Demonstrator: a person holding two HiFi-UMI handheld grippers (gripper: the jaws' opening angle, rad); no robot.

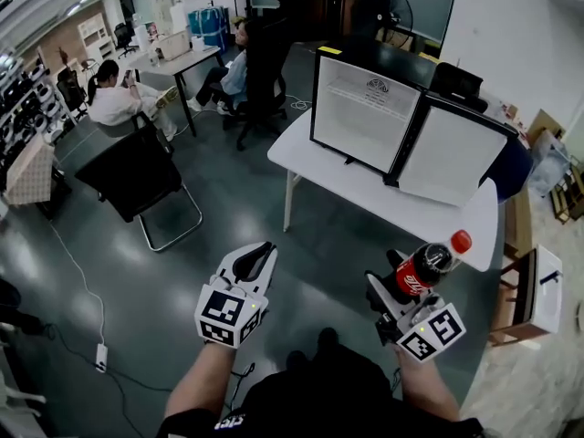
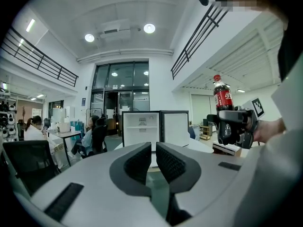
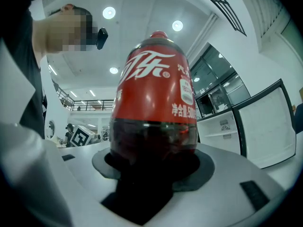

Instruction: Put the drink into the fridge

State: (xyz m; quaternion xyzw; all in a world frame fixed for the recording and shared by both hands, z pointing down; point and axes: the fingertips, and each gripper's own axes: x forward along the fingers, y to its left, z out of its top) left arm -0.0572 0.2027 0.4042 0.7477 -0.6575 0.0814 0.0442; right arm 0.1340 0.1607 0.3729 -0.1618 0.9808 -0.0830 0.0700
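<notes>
A cola bottle (image 1: 424, 267) with a red cap and label is held upright-tilted in my right gripper (image 1: 401, 276), which is shut on its dark lower body. Seen close in the right gripper view, the bottle (image 3: 154, 108) fills the space between the jaws of that gripper (image 3: 151, 160). My left gripper (image 1: 255, 258) hangs beside it over the floor, jaws together with nothing between them (image 2: 155, 162). Ahead stands a small fridge (image 1: 365, 112) on a white table (image 1: 319, 162), its door (image 1: 452, 153) swung open to the right. The left gripper view shows the fridge (image 2: 140, 126) and the bottle (image 2: 222, 96).
A black chair (image 1: 137, 176) stands left on the dark floor. Two people sit at a desk (image 1: 178, 62) at the back left. A cable and power strip (image 1: 100, 354) lie at lower left. A white box (image 1: 538, 290) sits on a stand at the right.
</notes>
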